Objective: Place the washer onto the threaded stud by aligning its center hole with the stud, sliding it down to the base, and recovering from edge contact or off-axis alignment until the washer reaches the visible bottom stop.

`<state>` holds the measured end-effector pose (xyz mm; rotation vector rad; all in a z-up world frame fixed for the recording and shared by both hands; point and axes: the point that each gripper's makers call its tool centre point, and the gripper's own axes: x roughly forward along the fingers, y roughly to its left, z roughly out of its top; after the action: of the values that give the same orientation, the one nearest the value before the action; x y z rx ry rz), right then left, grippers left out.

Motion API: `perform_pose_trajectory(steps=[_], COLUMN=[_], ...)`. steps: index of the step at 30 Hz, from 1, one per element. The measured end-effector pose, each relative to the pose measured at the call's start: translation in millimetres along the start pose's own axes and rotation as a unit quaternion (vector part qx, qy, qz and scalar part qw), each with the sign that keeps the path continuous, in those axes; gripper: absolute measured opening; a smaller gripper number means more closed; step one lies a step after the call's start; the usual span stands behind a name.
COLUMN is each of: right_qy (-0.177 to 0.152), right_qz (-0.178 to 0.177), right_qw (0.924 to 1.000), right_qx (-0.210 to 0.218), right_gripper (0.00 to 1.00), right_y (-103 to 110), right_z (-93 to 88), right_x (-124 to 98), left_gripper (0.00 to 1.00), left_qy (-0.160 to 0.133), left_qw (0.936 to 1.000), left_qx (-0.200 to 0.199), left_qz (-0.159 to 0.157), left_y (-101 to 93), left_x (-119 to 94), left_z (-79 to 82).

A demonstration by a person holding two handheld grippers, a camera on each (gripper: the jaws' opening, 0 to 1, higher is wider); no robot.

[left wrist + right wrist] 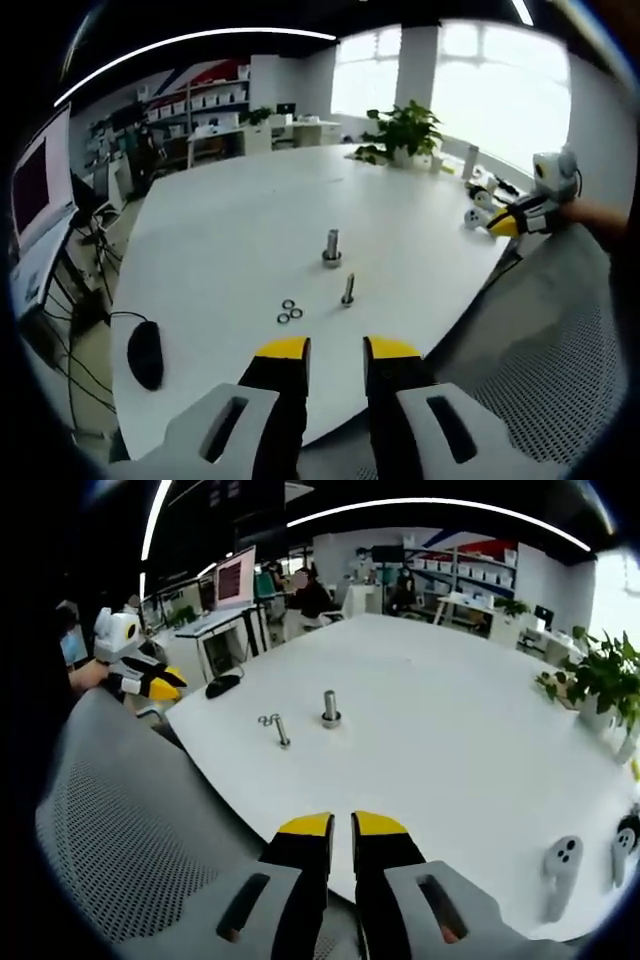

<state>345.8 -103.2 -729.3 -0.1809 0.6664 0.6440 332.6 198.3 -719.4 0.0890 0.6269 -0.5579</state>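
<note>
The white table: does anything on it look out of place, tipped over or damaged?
Nothing stands out. The two studs stand upright on the white table, and three washers lie flat beside the smaller one.

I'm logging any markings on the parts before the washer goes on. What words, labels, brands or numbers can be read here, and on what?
None can be read.
Monitor: a lit pinkish screen, its content too blurred to read.
Shelf boxes: too small to tell.
Washers, threaded stud: no markings visible.
</note>
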Motion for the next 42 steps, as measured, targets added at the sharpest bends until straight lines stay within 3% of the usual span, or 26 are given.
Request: perform_pose_trajectory(steps=[4, 10, 18, 21, 27, 31, 33, 42], right_qy=[-0.001, -0.002, -0.006, -0.006, -0.008, -0.001, 0.004, 0.006], right_qz=[-0.001, -0.005, -0.008, -0.015, -0.013, -0.020, -0.026, -0.025], right_qw=[1.0000, 1.0000, 0.9997, 0.9997, 0.9996, 0.9995, 0.9996, 0.9991], right_qx=[0.004, 0.008, 0.021, 0.016, 0.023, 0.025, 0.013, 0.034], right_gripper=[0.10, 0.10, 0.10, 0.10, 0.10, 0.10, 0.10, 0.09], right_y=[-2, -7, -8, -9, -8, -11, -11, -15], right_z=[-0.8, -2.6, -1.5, -0.1, 1.1, -0.9, -1.3, -4.7], right_x=[-1, -1, -1, -1, 0, 0, 0, 0], left_gripper=[0.19, 0.19, 0.15, 0.00, 0.05, 0.08, 0.08, 0.08], left_qy=[0.000, 0.009, 0.052, 0.075, 0.100, 0.123, 0.133, 0.168], left_qw=[1.0000, 0.9991, 0.9953, 0.9926, 0.9855, 0.9818, 0.9787, 0.9645], left_qx=[0.000, 0.032, 0.079, 0.096, 0.133, 0.138, 0.148, 0.193], left_qz=[0.009, 0.028, 0.022, -0.010, -0.030, -0.045, -0.051, -0.065], left_y=[19.3, 50.2, 76.9, 70.4, 66.7, 66.6, 67.5, 71.4], left_x=[-1, 10, 56, 66, 89, 105, 112, 137], left_z=[6.9, 15.7, 9.3, 5.7, 3.9, -2.1, -5.2, -15.3])
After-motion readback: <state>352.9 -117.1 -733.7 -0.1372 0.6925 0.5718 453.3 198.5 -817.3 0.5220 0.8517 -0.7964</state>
